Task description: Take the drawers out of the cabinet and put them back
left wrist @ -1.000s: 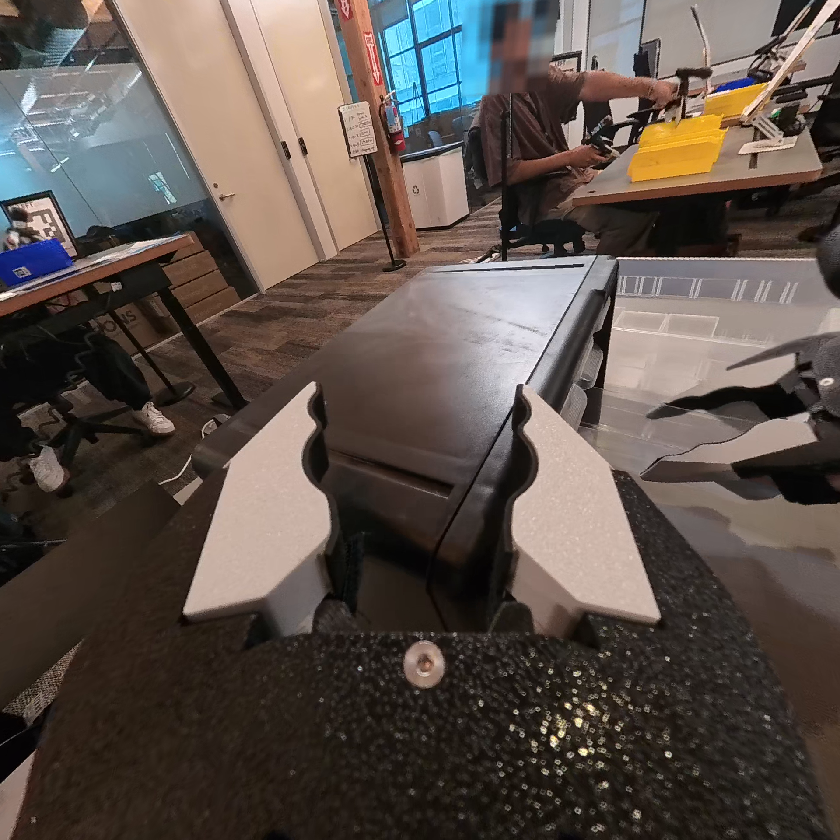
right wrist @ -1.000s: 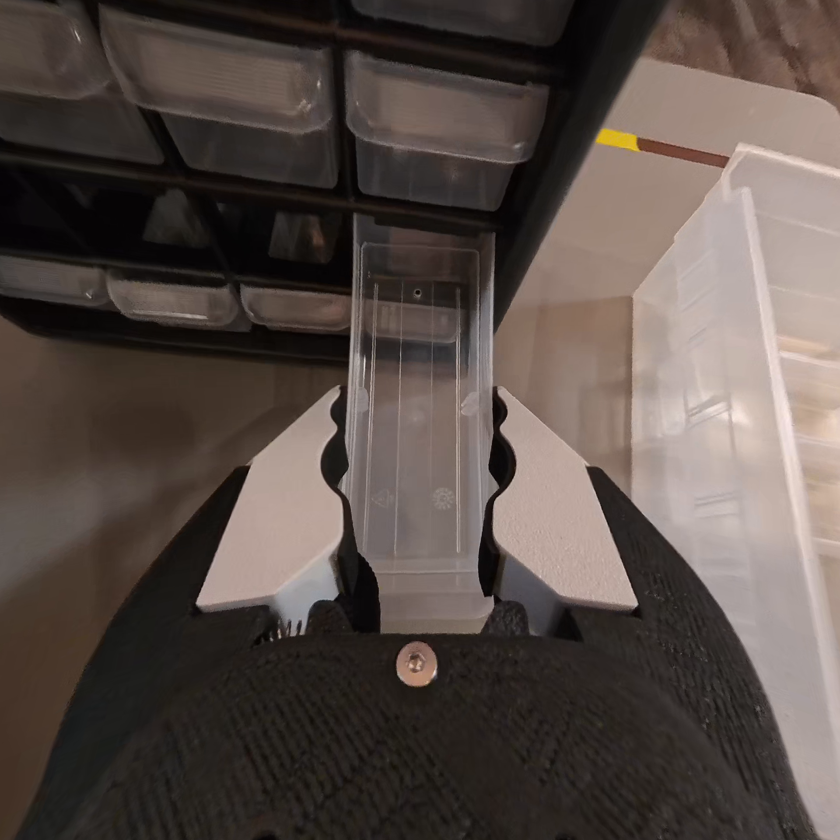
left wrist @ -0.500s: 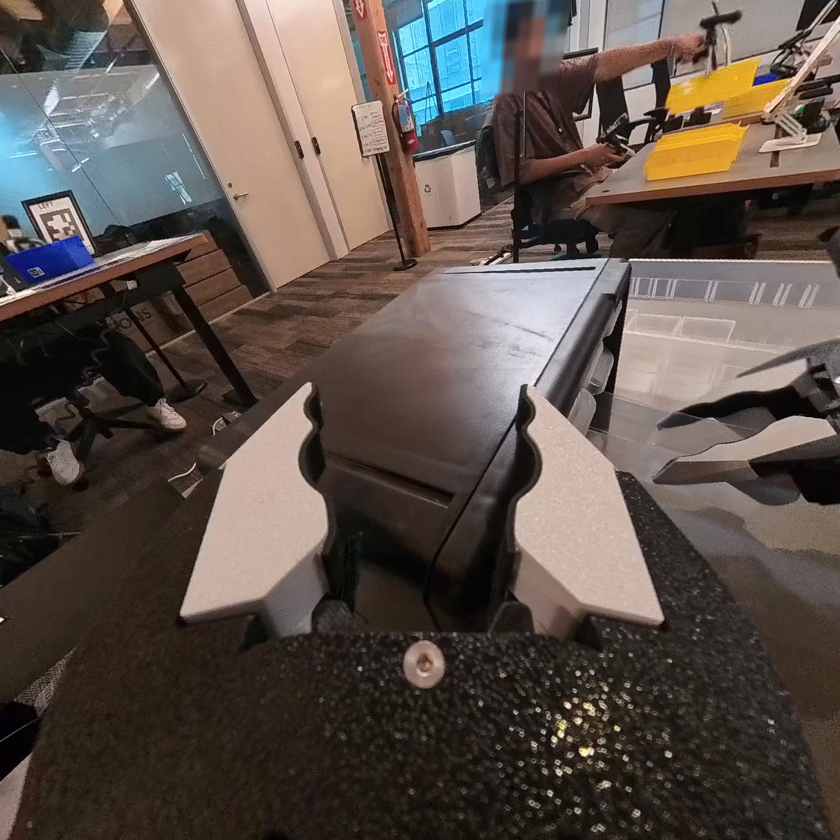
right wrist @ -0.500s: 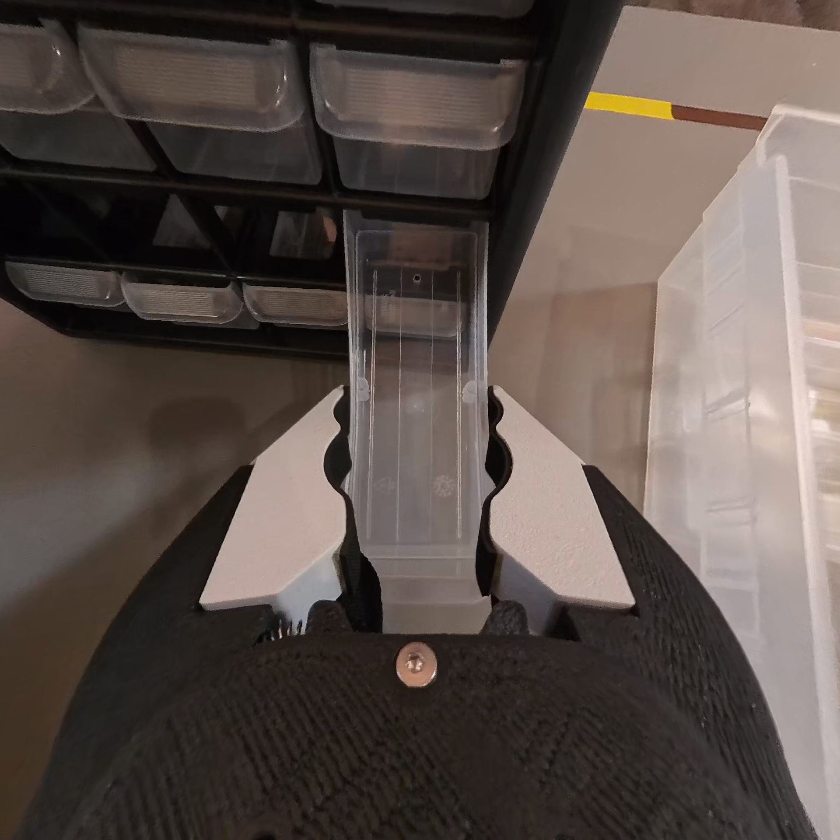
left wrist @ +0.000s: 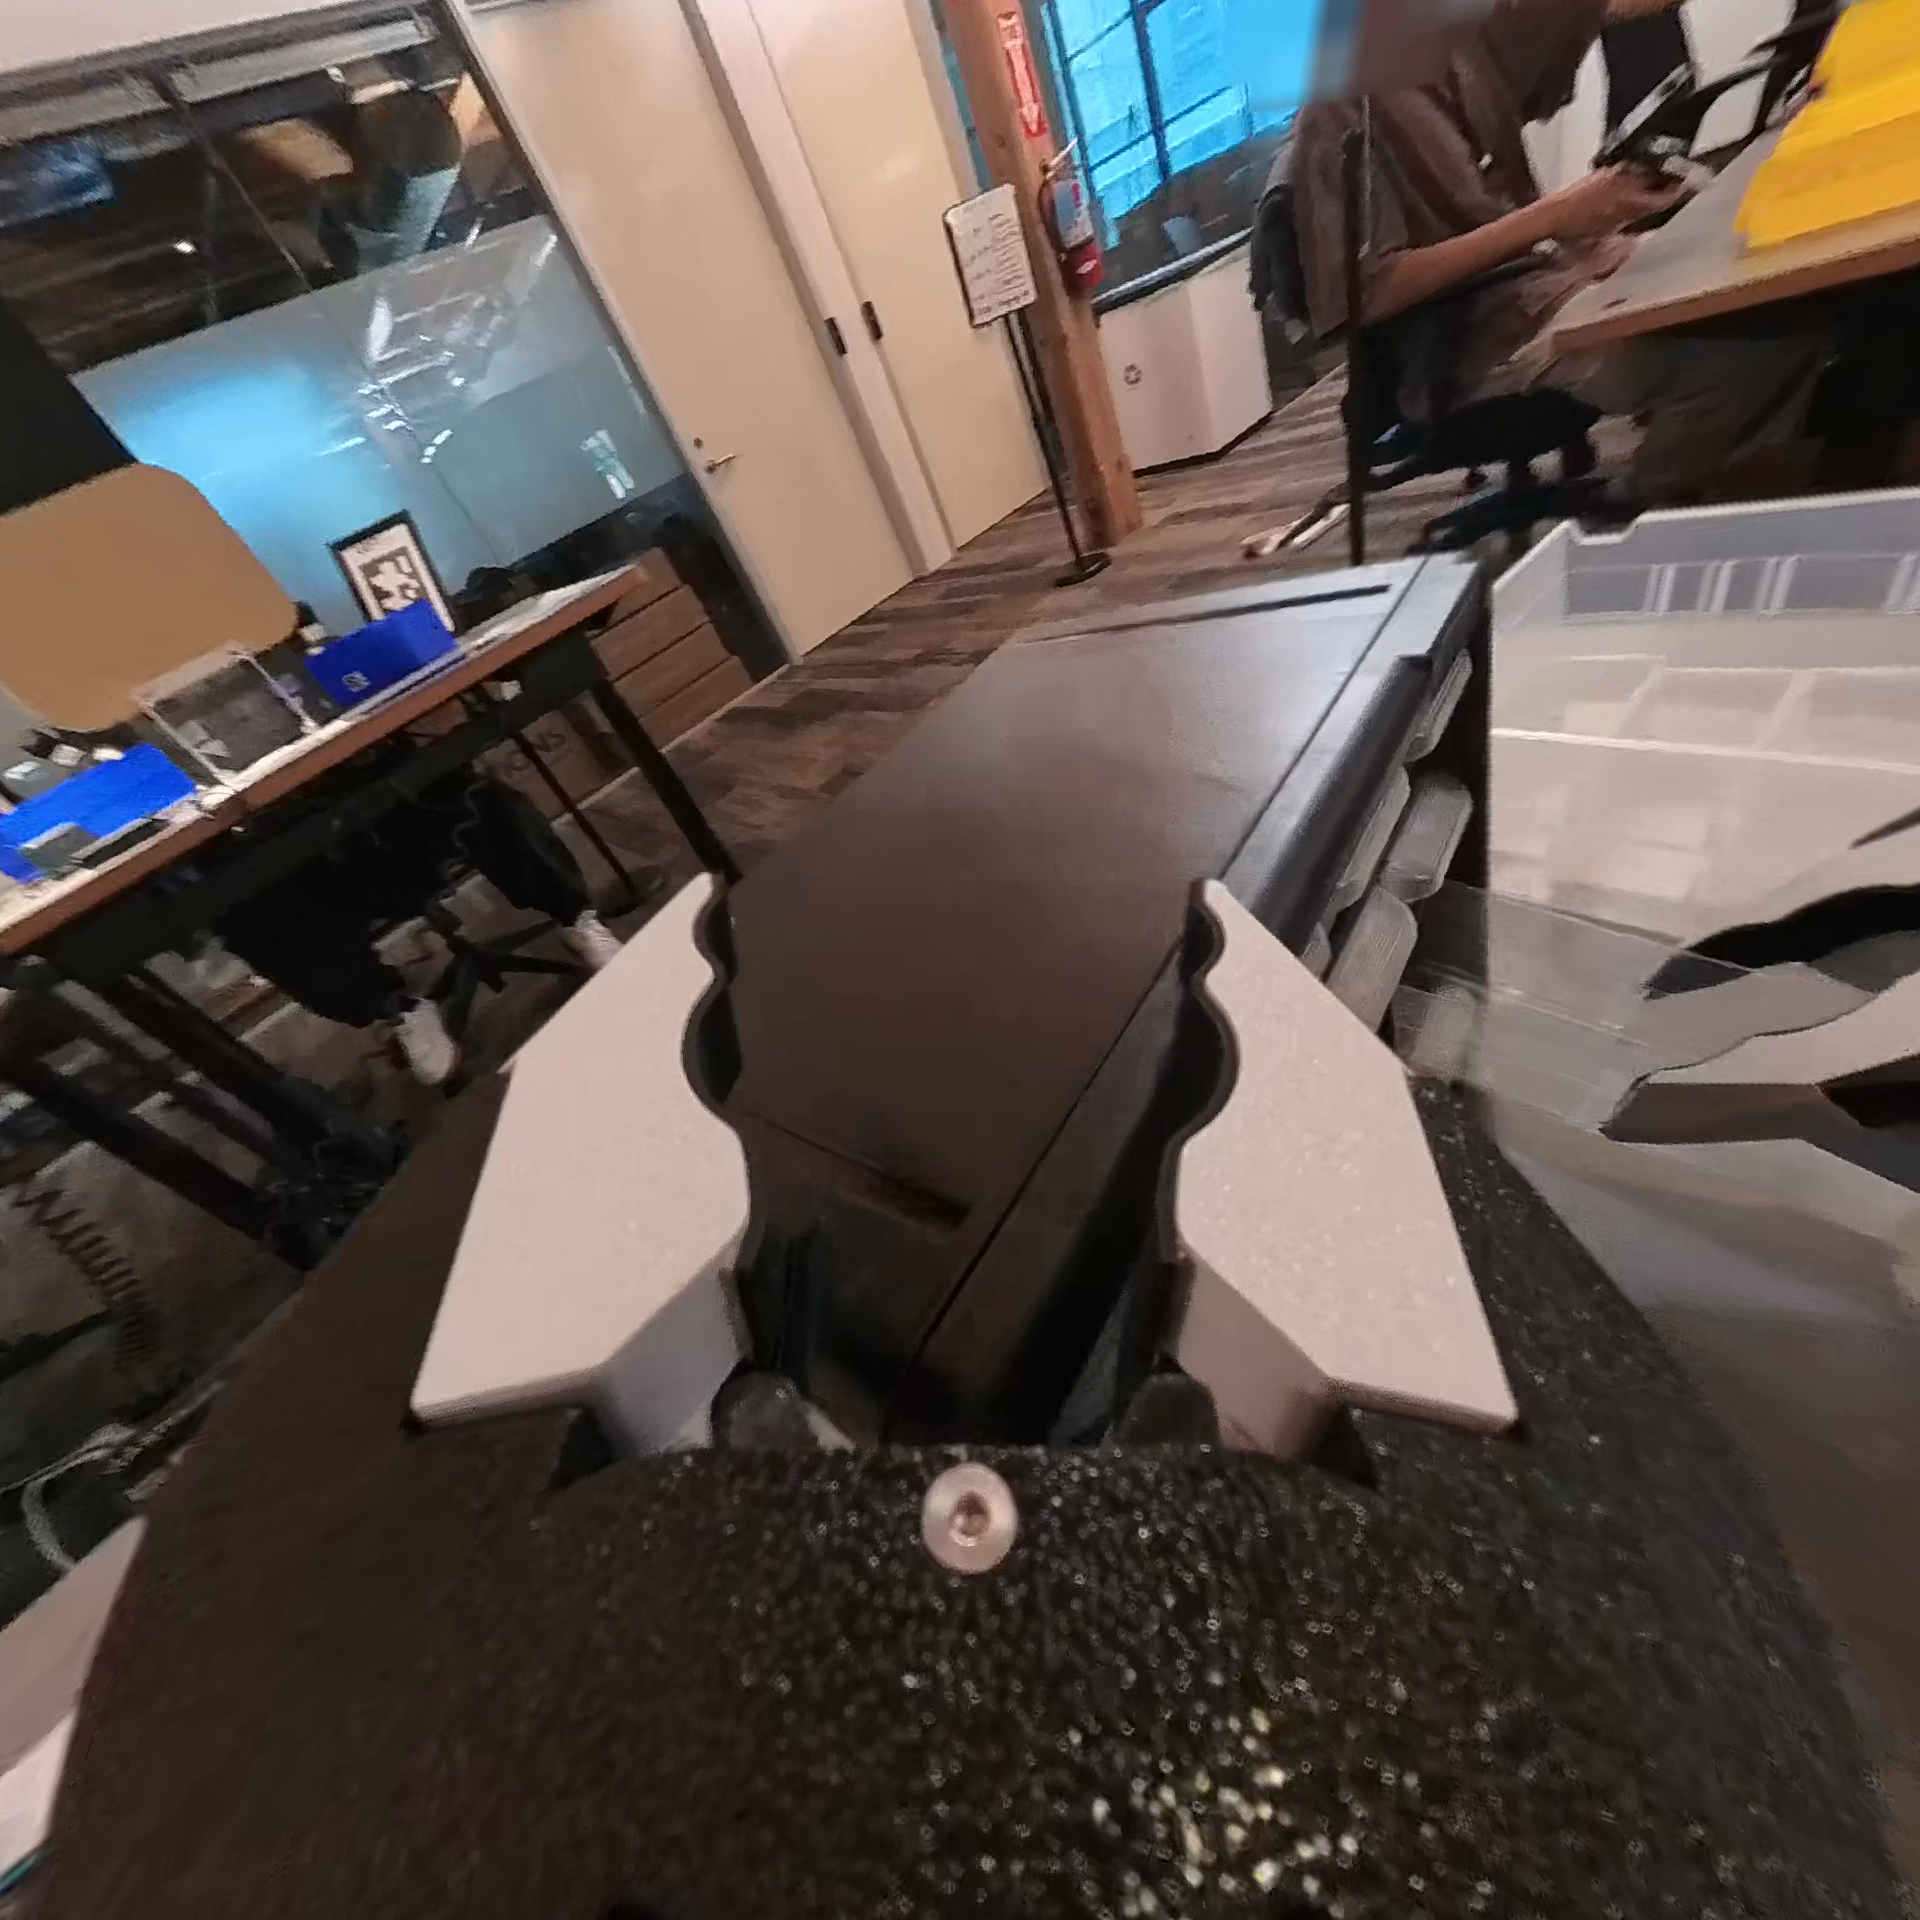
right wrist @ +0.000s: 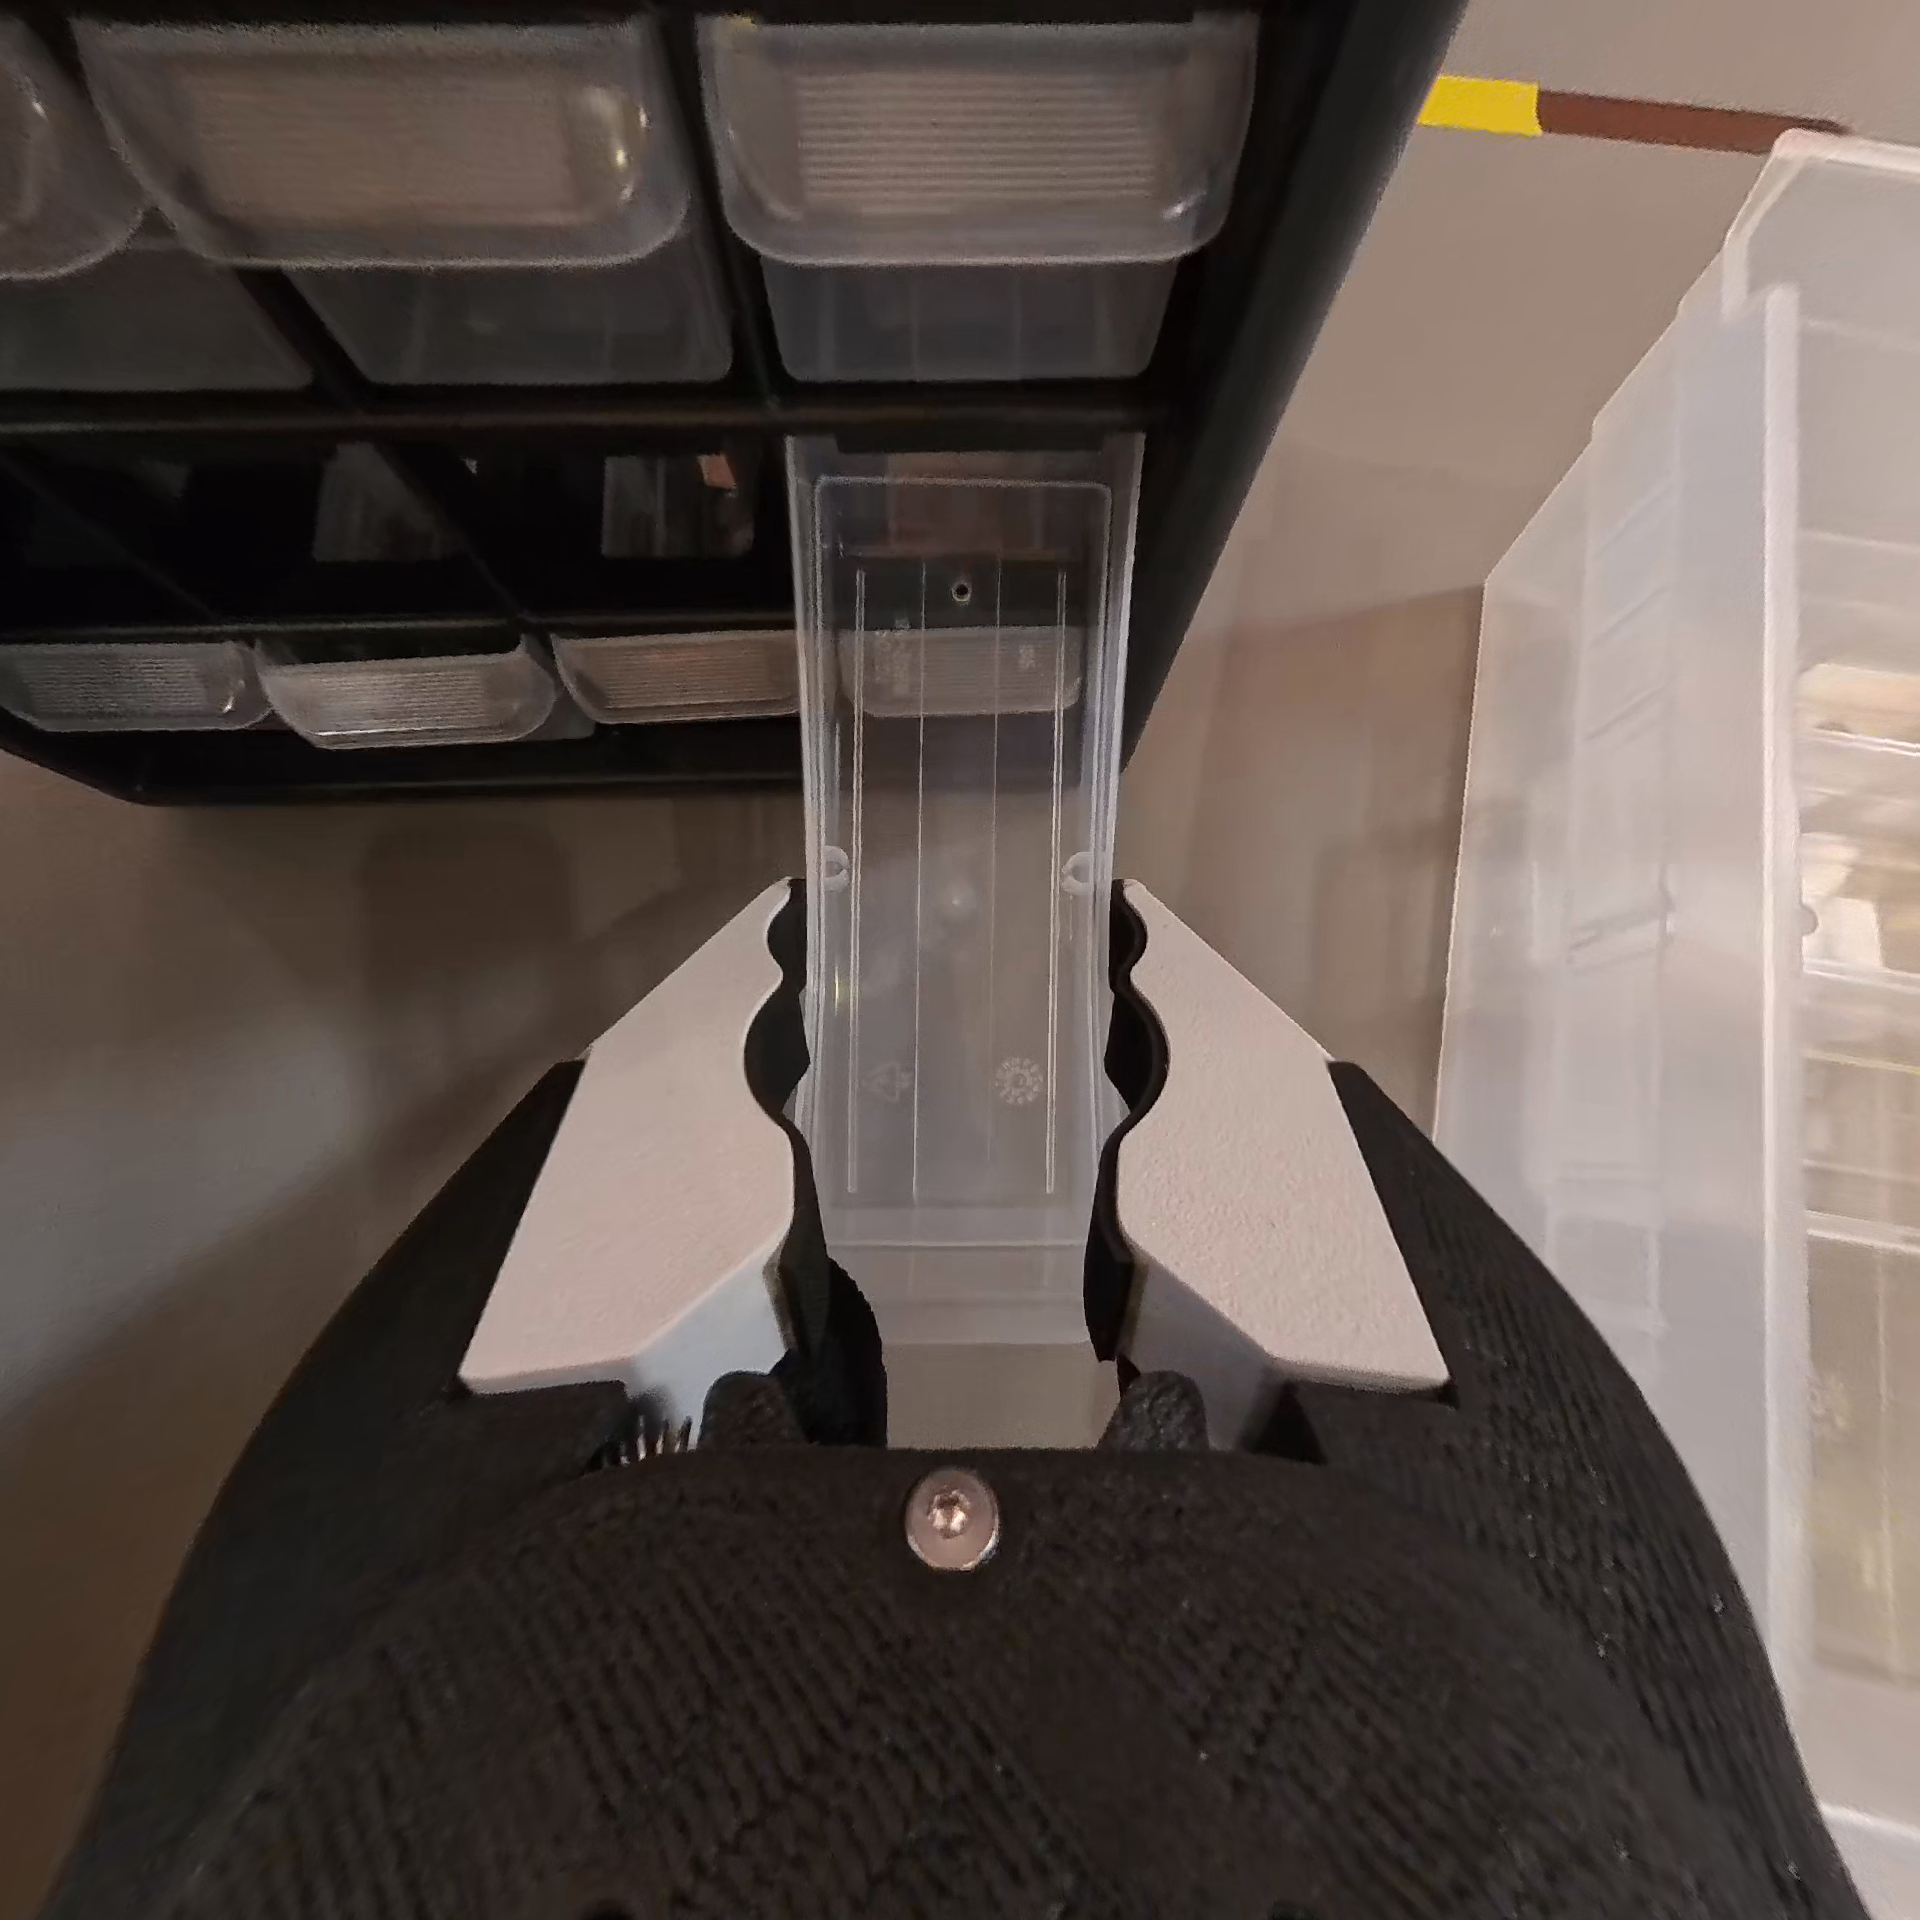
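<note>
One drawer (right wrist: 956,935) in right tool (right wrist: 951,1039), perhaps entering cabinet (right wrist: 1288,312).

The black plastic cabinet (right wrist: 1299,364) held clear ribbed-front plastic drawers (right wrist: 966,156). The clear drawer (right wrist: 956,935) sat between pale grey fingers (right wrist: 644,1174) of the black speckled right hand-held gripper (right wrist: 954,914). The table (right wrist: 260,987) was beige, with a yellow-and-brown tape strip (right wrist: 1558,109).
</note>
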`<state>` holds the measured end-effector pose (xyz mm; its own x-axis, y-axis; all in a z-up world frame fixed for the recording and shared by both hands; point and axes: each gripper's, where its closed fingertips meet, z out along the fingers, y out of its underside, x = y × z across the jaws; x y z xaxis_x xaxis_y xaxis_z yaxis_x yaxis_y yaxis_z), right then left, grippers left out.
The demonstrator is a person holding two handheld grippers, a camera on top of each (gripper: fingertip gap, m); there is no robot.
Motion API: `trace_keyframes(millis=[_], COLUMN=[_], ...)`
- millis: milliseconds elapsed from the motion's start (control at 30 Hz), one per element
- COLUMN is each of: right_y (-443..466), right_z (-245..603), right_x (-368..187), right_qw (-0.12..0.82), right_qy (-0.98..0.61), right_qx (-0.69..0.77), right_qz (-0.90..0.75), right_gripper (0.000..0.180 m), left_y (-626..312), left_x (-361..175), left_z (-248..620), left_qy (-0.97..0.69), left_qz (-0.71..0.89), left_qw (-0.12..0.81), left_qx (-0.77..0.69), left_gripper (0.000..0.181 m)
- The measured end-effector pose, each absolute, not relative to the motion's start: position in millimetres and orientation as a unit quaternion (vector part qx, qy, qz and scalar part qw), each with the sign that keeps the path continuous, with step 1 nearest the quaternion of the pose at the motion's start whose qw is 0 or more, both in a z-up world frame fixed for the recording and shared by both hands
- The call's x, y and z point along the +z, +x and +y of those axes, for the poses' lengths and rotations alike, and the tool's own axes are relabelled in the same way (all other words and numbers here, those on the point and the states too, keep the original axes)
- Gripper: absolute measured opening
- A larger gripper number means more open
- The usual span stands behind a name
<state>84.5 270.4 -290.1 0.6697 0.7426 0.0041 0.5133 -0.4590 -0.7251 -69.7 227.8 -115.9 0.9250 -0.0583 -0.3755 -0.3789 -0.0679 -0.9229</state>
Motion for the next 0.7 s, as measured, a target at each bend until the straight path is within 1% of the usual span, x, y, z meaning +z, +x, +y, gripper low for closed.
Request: trace_keyframes(millis=[67, 167, 267, 433, 500, 567, 700], right_y=[86, 93, 97, 97, 97, 96, 93], right_z=[267, 262, 255, 252, 252, 253, 252], right_x=[-290, -285, -278, -276, -277, -279, -281], right_qw=[0.362, 0.348, 0.317, 0.312, 0.322, 0.341, 0.406], right_qy=[-0.841, -0.845, -0.855, -0.851, -0.844, -0.838, -0.823], right_qx=[0.146, 0.112, 0.112, 0.199, 0.235, 0.235, 0.152], right_qz=[-0.374, -0.391, -0.396, -0.373, -0.360, -0.356, -0.367], right_gripper=[0.057, 0.057, 0.058, 0.057, 0.056, 0.056, 0.056], left_y=[-67, -59, -58, -59, -59, -59, -58], left_x=[-115, -115, -114, -114, -114, -114, -114], left_z=[230, 232, 233, 234, 234, 234, 235], left_qy=[-0.721, -0.717, -0.716, -0.715, -0.714, -0.713, -0.711], left_qz=[0.154, 0.164, 0.163, 0.164, 0.164, 0.162, 0.162], left_qw=[0.657, 0.652, 0.653, 0.656, 0.657, 0.658, 0.658], left_qx=[0.157, 0.182, 0.186, 0.181, 0.181, 0.182, 0.185], left_gripper=[0.075, 0.066, 0.065, 0.066, 0.067, 0.067, 0.067])
